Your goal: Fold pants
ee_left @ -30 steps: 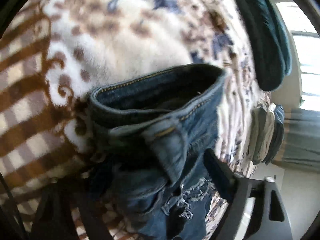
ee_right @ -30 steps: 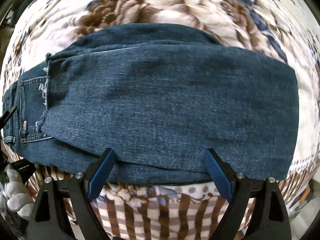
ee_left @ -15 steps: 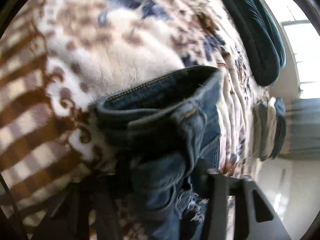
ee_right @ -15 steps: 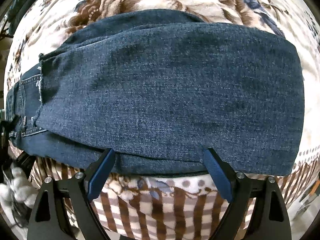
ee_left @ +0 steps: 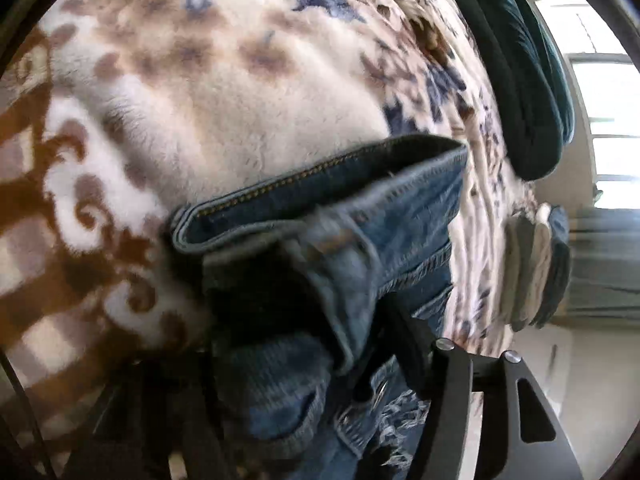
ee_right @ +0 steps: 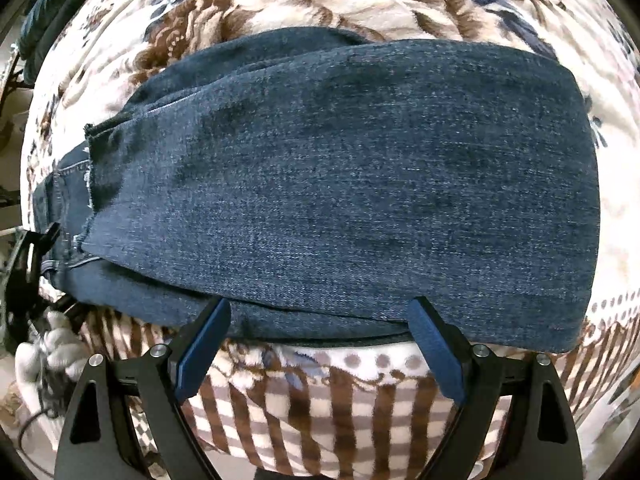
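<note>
Dark blue jeans (ee_right: 340,184) lie folded across a floral fleece blanket (ee_right: 360,4). My right gripper (ee_right: 320,320) hovers open over their near long edge, nothing between its blue fingers (ee_right: 204,344). The waistband end (ee_left: 320,184) fills the left wrist view, bunched with a belt loop and pocket. My left gripper (ee_left: 304,332) straddles this bunched denim; its jaws are opening and the cloth still sits between them. Its right finger (ee_left: 404,332) shows, the left one is lost in shadow. From the right wrist view, the left gripper (ee_right: 28,264) is at the jeans' left end.
The blanket's brown checked border (ee_right: 320,412) hangs over the near bed edge. A dark green cushion (ee_left: 520,80) lies at the far side, folded grey cloths (ee_left: 532,264) beside it. A bright window (ee_left: 608,120) is beyond. A white gloved hand (ee_right: 44,352) shows low left.
The left jaws narrowed onto the waistband, then widened again, and the gripper sank toward it. The right gripper drifted along the jeans, which now look larger and tilted in its view.
</note>
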`<state>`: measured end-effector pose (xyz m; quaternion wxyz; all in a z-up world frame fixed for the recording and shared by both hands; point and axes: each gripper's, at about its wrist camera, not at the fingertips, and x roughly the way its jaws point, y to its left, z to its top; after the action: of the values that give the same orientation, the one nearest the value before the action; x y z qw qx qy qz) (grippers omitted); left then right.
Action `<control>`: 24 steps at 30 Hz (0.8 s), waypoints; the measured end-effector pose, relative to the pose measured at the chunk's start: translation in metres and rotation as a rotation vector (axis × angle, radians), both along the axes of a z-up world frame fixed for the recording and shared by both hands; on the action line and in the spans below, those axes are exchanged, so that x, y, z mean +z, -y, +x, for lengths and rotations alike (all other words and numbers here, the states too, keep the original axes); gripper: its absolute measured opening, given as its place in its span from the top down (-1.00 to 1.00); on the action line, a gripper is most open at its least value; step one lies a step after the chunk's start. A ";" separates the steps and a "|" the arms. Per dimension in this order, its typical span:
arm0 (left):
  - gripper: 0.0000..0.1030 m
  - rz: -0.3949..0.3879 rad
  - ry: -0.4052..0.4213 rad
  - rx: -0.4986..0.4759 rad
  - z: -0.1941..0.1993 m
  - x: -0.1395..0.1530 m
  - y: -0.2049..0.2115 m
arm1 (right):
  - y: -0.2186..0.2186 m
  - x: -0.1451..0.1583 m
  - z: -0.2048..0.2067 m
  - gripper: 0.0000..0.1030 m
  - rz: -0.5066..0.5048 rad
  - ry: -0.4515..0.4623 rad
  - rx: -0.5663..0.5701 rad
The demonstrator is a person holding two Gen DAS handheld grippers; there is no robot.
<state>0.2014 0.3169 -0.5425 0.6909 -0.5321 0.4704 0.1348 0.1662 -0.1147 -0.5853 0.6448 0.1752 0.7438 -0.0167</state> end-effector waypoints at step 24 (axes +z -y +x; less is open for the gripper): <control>0.63 0.600 0.496 -0.933 -0.008 0.156 0.311 | 0.156 0.046 -0.062 -0.79 0.058 0.117 -0.214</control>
<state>0.1931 0.0055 -0.3864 0.8861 -0.0676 0.4203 -0.1835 0.1037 -0.2703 -0.5389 0.6764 0.2728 0.6821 -0.0537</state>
